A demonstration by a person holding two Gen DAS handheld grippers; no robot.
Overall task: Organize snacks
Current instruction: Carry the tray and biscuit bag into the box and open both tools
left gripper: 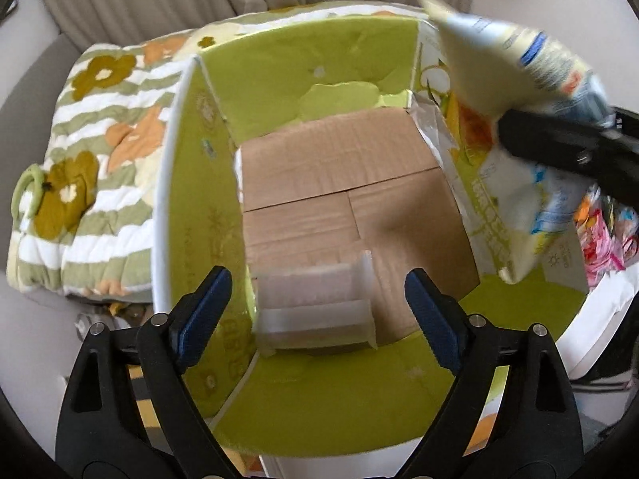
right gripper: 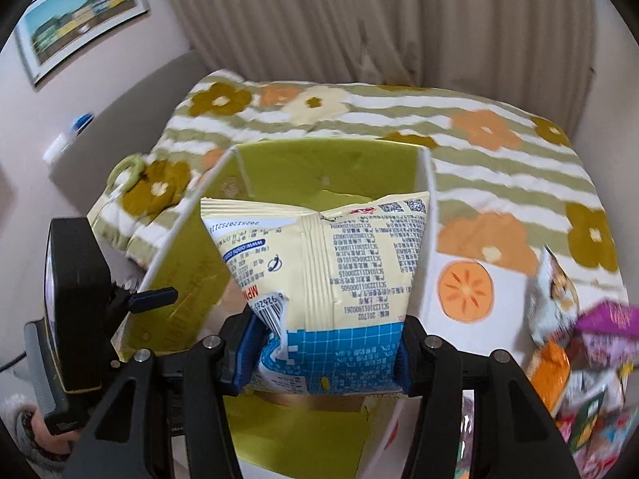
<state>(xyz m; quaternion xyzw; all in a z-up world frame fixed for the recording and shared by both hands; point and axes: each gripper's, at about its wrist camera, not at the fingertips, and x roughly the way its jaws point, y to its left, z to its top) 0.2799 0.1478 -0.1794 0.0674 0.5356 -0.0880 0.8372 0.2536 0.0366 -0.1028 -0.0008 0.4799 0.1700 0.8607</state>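
Observation:
An open green cardboard box [left gripper: 279, 76] with a brown floor stands on a bed. A small clear plastic tray [left gripper: 315, 307] lies on the floor at its near side. My left gripper [left gripper: 317, 311] is open above the box's near edge, its jaws either side of the tray and apart from it. My right gripper [right gripper: 321, 353] is shut on a cream and blue snack bag [right gripper: 327, 271] and holds it above the box [right gripper: 319, 159]. The bag [left gripper: 511, 64] and right gripper show at the upper right in the left wrist view.
A floral striped quilt [right gripper: 499, 151] lies folded behind and beside the box. A pile of several colourful snack packets [right gripper: 591, 355] lies to the right of the box. A curtain [right gripper: 359, 20] hangs behind. The left gripper's body [right gripper: 76, 303] is at the box's left.

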